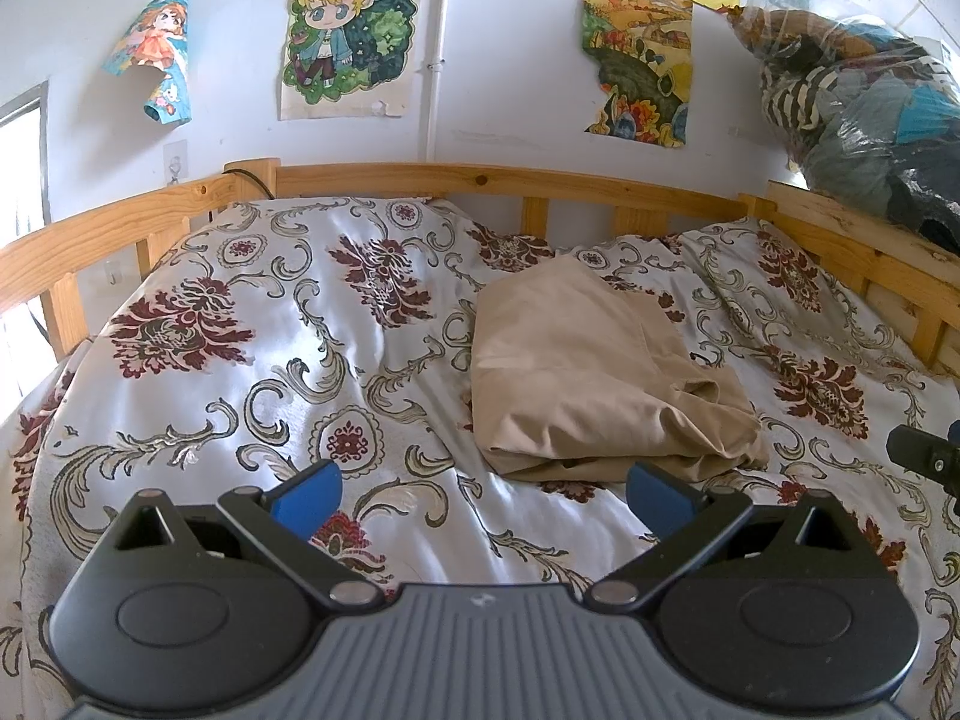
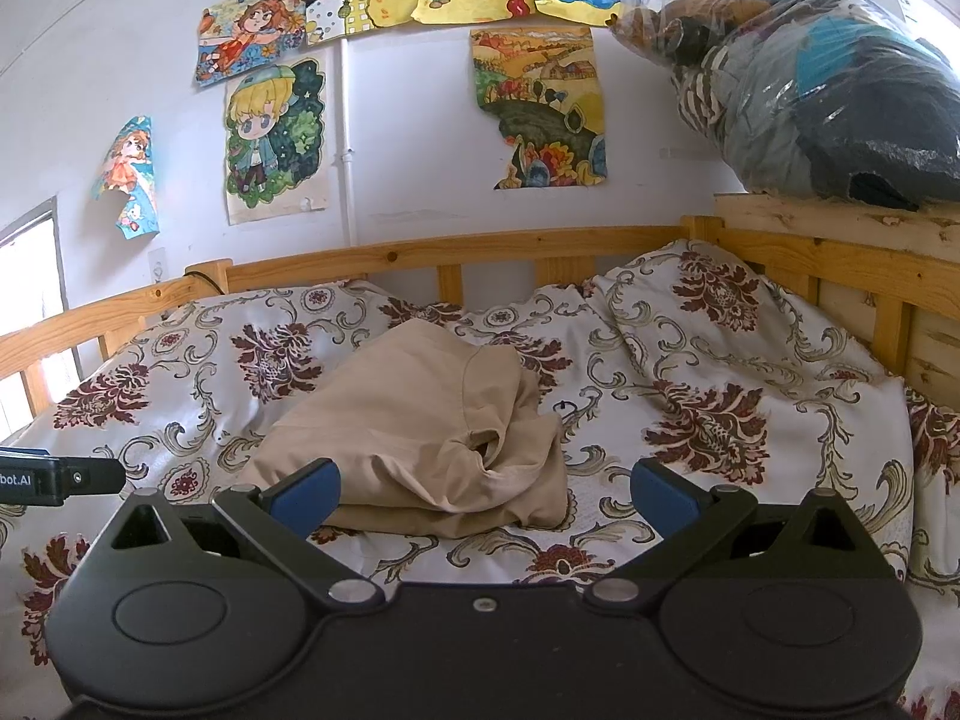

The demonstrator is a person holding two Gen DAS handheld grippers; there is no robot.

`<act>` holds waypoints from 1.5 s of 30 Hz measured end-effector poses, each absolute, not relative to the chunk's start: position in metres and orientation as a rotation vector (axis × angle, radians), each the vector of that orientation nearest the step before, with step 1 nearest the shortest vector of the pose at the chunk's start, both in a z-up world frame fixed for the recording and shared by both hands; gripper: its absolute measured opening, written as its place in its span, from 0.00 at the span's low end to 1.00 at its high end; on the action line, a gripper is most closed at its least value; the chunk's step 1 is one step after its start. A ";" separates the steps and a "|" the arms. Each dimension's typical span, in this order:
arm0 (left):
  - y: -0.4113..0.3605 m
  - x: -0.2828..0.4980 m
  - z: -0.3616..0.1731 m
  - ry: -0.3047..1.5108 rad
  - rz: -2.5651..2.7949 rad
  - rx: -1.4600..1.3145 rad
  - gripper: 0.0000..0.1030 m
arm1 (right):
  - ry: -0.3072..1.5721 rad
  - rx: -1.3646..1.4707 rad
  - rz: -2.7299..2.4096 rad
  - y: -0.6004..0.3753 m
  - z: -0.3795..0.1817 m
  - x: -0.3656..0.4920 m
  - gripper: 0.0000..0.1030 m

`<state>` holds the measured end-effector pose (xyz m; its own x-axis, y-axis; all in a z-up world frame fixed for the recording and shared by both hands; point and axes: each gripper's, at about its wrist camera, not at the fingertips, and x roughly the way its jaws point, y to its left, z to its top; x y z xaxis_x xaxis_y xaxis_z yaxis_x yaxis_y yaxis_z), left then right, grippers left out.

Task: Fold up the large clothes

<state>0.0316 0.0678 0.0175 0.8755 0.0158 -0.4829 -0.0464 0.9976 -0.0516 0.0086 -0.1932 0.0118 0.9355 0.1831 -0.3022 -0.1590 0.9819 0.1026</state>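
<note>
The tan cotton garment [image 2: 420, 438] lies roughly folded mid-bed on the floral bedspread [image 1: 240, 360]; both the left gripper [image 1: 483, 495] and right gripper [image 2: 486, 495] hover near with fingers spread, empty; folding seems nearly done; next, tidy the rumpled near-right edge.

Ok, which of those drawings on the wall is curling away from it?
The small girl-in-orange drawing at far left, nearest the window; its bottom edge curls off the wall while the others hang flatter.

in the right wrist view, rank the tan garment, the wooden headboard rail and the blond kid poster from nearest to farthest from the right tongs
1. Tan garment, lying on the bedspread just ahead of the open right tongs.
2. Headboard rail, across the bed's far edge.
3. Blond kid poster, on the wall above the rail, left.
</note>
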 end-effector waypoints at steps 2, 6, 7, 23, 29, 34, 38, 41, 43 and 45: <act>0.068 0.032 0.018 0.506 0.034 -0.060 0.99 | 0.319 0.080 0.174 -0.195 0.009 0.008 0.99; 0.069 0.034 0.017 0.518 0.031 -0.056 0.99 | 0.331 0.089 0.166 -0.197 0.006 0.010 0.99; 0.069 0.034 0.017 0.520 0.031 -0.054 0.99 | 0.334 0.091 0.165 -0.197 0.005 0.010 0.99; 0.067 0.033 0.010 0.524 0.032 -0.051 0.99 | 0.347 0.102 0.161 -0.197 0.007 0.012 0.99; 0.068 0.033 0.011 0.521 0.034 -0.053 0.99 | 0.347 0.102 0.161 -0.197 0.007 0.012 0.99; 0.067 0.032 0.011 0.518 0.034 -0.051 0.99 | 0.347 0.101 0.162 -0.197 0.007 0.011 0.99; 0.067 0.032 0.011 0.519 0.035 -0.051 0.99 | 0.349 0.102 0.161 -0.196 0.007 0.012 0.99; 0.066 0.032 0.011 0.521 0.040 -0.052 0.99 | 0.349 0.102 0.160 -0.196 0.007 0.011 0.99; 0.065 0.033 0.011 0.543 0.054 -0.036 0.99 | 0.348 0.102 0.161 -0.197 0.007 0.012 0.99; 0.064 0.036 0.010 0.573 0.058 -0.016 0.99 | 0.349 0.102 0.161 -0.198 0.007 0.012 0.99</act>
<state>0.0356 0.0639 0.0100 0.8390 0.0502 -0.5419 -0.0591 0.9983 0.0011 0.0119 -0.1976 0.0068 0.9270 0.1747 -0.3318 -0.1394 0.9820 0.1275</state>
